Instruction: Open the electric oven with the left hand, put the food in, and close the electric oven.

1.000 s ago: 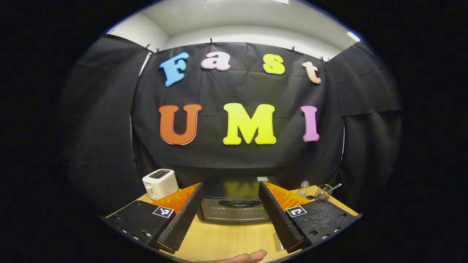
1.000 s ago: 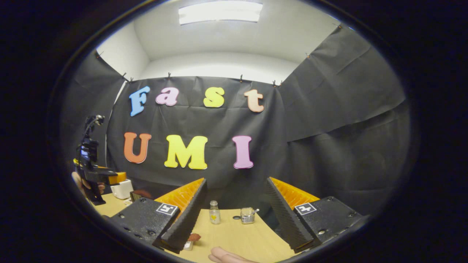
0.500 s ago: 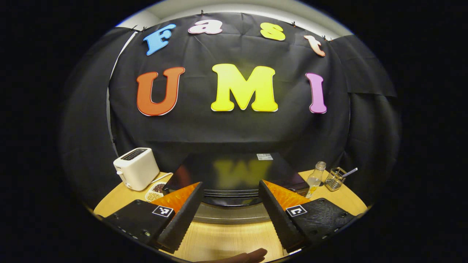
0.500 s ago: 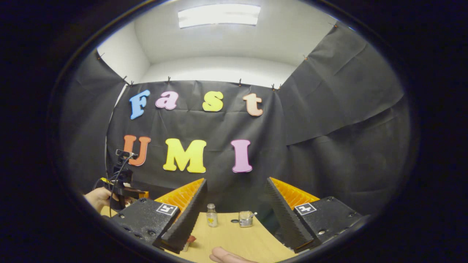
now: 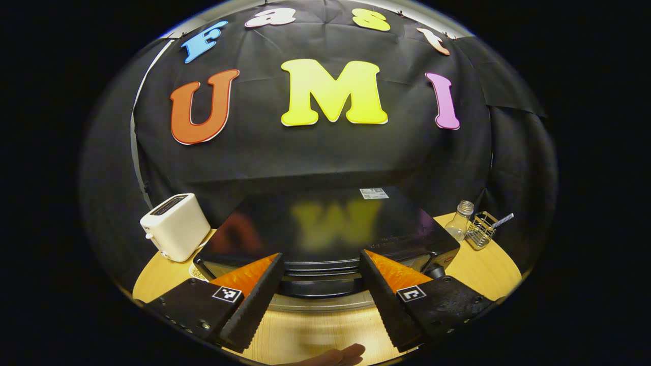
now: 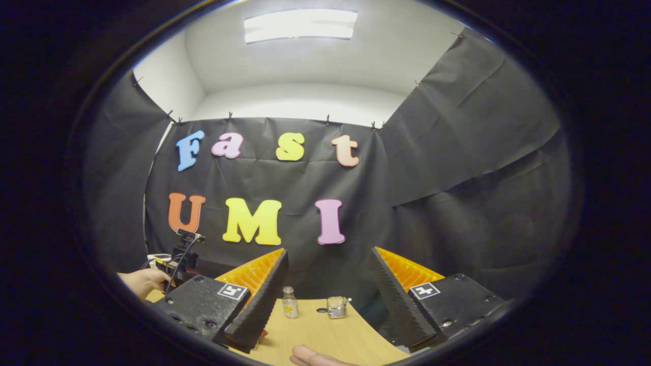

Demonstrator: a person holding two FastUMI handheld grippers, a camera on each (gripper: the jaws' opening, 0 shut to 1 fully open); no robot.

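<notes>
I'm lining up the left gripper (image 5: 319,300), fingers spread, before the oven (image 5: 325,239); stiff hinged door, grabbing its top handle.

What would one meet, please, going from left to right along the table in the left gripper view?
White toaster → black electric oven → small glass bottle → wire basket with a handle sticking out.

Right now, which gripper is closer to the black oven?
Left. The left gripper hangs open just in front of the oven. The right gripper is off to the side, facing a small bottle.
</notes>
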